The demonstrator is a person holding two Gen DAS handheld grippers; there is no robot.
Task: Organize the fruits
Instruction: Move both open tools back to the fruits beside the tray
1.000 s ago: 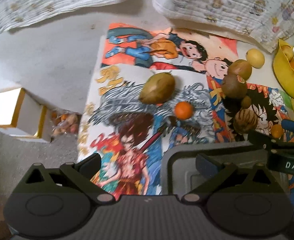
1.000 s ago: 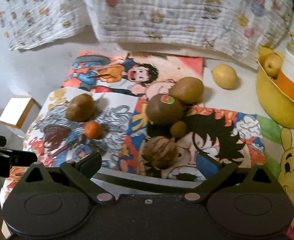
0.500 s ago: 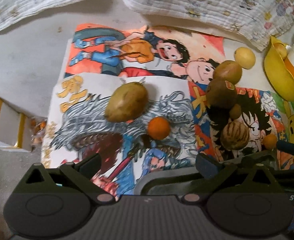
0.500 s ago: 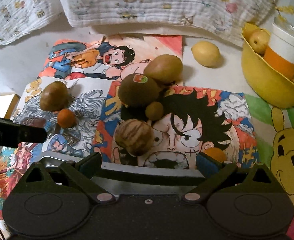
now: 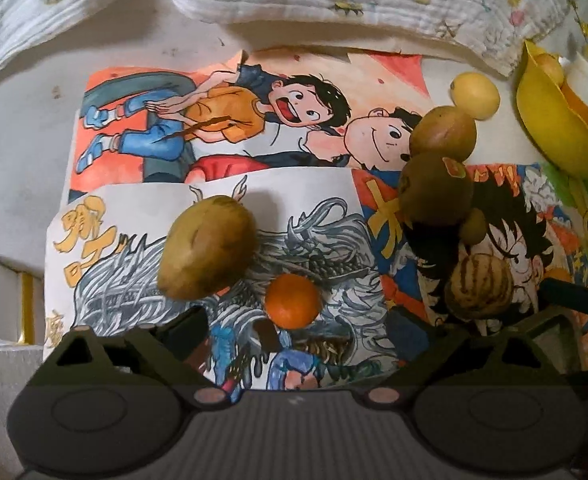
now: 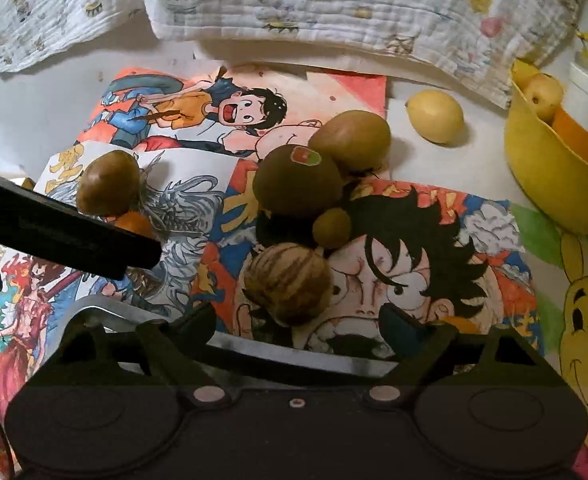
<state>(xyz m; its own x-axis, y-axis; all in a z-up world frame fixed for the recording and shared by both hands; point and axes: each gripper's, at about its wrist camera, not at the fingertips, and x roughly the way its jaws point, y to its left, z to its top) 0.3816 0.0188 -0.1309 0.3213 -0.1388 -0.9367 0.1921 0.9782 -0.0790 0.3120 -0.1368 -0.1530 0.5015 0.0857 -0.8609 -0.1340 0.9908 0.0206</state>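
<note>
— Orange fruit — where was it?
— On the drawing, just ahead of my left gripper, jaws spread. My right gripper gaped before the striped fruit.

Left gripper's arm is covering most of the small orange fruit. Frame edge is cropping the yellow bowl; its contents are only partly showing.

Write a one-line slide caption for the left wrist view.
Open left hand-held gripper approaches small orange fruit beside a brown fruit on cartoon posters.
</note>
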